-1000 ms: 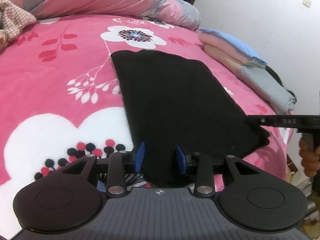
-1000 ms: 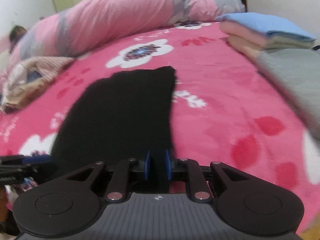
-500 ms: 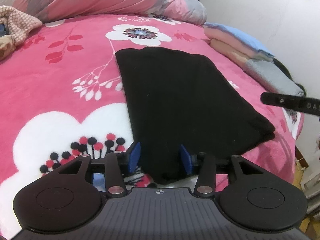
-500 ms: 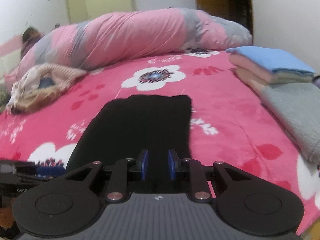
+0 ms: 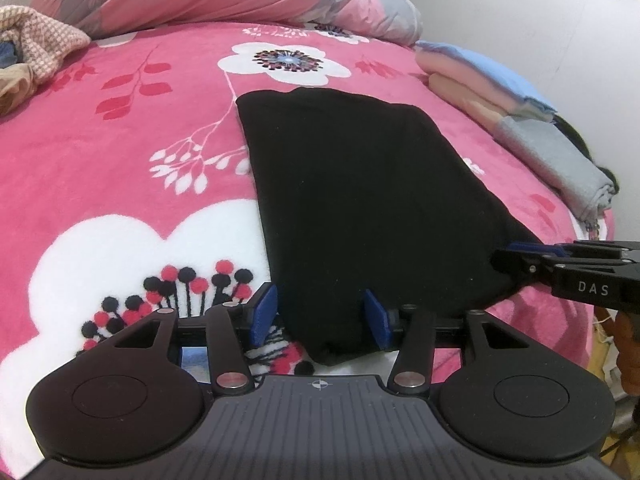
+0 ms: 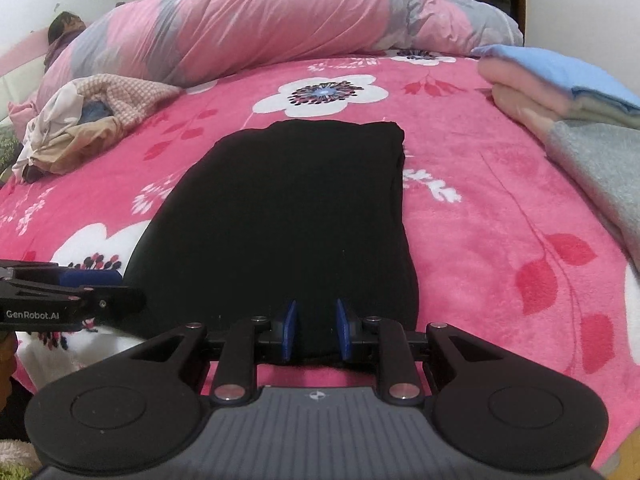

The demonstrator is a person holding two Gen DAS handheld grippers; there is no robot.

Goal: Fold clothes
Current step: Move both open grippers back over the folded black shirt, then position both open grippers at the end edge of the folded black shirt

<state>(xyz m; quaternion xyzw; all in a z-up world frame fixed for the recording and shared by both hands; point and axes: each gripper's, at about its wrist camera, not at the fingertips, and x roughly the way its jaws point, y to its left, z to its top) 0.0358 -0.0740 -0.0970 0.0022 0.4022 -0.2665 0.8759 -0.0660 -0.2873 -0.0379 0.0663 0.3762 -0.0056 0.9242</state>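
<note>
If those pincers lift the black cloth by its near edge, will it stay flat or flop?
Probably flop: the black garment lies limp, moulded flat to the pink blanket. It looks thin, so likely light. On that fuzzy surface it would probably drag and bunch rather than slide cleanly.

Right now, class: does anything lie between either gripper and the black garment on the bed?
Nothing visible does. The black garment lies flat, its near edge already between the pads of the left gripper and of the right gripper. The folded stack sits off to the side.
</note>
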